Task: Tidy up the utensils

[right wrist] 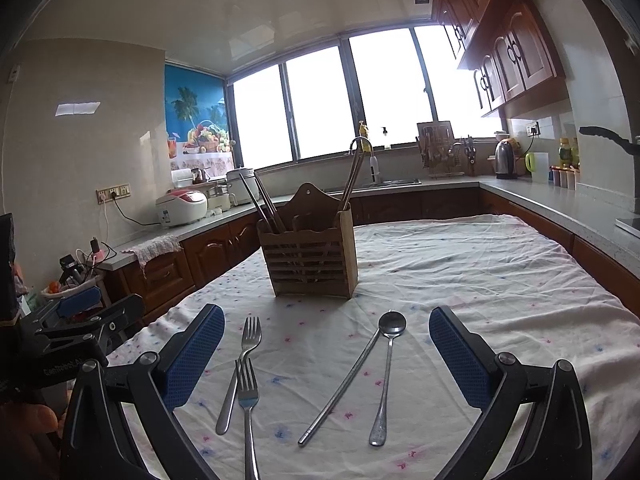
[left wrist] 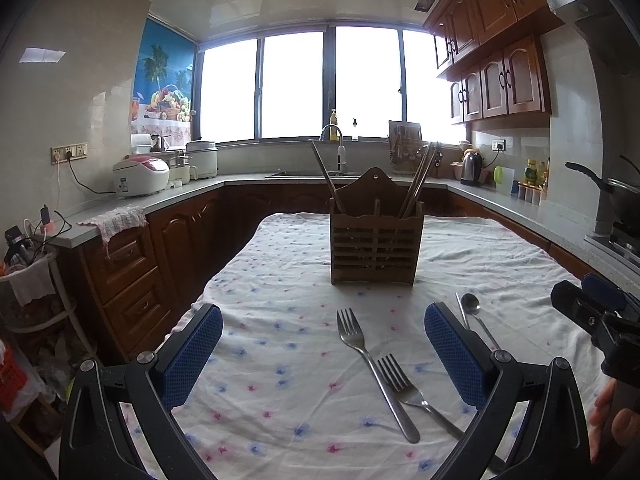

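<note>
A wooden slatted utensil holder (left wrist: 376, 246) (right wrist: 312, 256) stands upright on the floral tablecloth, with chopsticks in it. Two steel forks (left wrist: 372, 372) (right wrist: 240, 368) lie crossed on the cloth in front of it. A steel spoon (right wrist: 386, 376) (left wrist: 476, 316) and a single steel chopstick (right wrist: 340, 384) lie to their right. My left gripper (left wrist: 324, 356) is open and empty above the forks. My right gripper (right wrist: 326, 358) is open and empty, with the spoon and chopstick between its fingers. Each gripper shows at the edge of the other's view.
The table (left wrist: 280, 360) stands in a kitchen with wooden cabinets. Counters run round it with a rice cooker (left wrist: 140, 176), a sink tap (left wrist: 340, 148), a kettle (left wrist: 470, 168) and a pan (left wrist: 608, 188) on the stove at the right.
</note>
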`<state>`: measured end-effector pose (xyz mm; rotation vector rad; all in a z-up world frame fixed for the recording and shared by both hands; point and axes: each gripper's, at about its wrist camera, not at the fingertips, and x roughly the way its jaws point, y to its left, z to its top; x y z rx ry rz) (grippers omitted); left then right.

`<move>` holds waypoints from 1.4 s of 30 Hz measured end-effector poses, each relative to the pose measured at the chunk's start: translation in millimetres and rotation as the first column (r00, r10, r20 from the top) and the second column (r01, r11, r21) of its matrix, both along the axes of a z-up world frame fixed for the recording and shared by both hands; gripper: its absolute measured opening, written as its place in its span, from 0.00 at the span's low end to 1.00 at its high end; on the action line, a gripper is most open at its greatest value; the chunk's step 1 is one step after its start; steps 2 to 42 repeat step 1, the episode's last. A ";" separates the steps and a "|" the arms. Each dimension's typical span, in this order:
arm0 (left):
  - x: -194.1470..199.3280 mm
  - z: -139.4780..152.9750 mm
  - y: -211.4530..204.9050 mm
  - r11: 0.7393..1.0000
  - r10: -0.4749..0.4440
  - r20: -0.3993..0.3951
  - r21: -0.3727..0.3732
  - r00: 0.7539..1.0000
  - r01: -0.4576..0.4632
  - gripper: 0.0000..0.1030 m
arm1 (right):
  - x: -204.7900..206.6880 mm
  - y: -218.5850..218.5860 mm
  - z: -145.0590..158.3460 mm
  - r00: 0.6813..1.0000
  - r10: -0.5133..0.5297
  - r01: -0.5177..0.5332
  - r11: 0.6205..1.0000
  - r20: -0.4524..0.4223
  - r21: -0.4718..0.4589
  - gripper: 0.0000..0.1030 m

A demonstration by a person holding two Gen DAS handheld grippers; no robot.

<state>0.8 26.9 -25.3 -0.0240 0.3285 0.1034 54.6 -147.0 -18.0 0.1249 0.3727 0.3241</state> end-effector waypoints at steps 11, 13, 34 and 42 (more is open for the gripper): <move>0.2 0.3 -0.3 1.000 0.001 0.001 0.000 1.000 -0.001 0.99 | 0.4 0.2 0.1 1.000 0.000 0.000 1.000 -0.001 -0.001 1.00; 0.2 0.3 -0.3 1.000 0.001 0.001 0.000 1.000 -0.001 0.99 | 0.4 0.2 0.1 1.000 0.000 0.000 1.000 -0.001 -0.001 1.00; 0.2 0.3 -0.3 1.000 0.001 0.001 0.000 1.000 -0.001 0.99 | 0.4 0.2 0.1 1.000 0.000 0.000 1.000 -0.001 -0.001 1.00; 0.2 0.3 -0.3 1.000 0.001 0.001 0.000 1.000 -0.001 0.99 | 0.4 0.2 0.1 1.000 0.000 0.000 1.000 -0.001 -0.001 1.00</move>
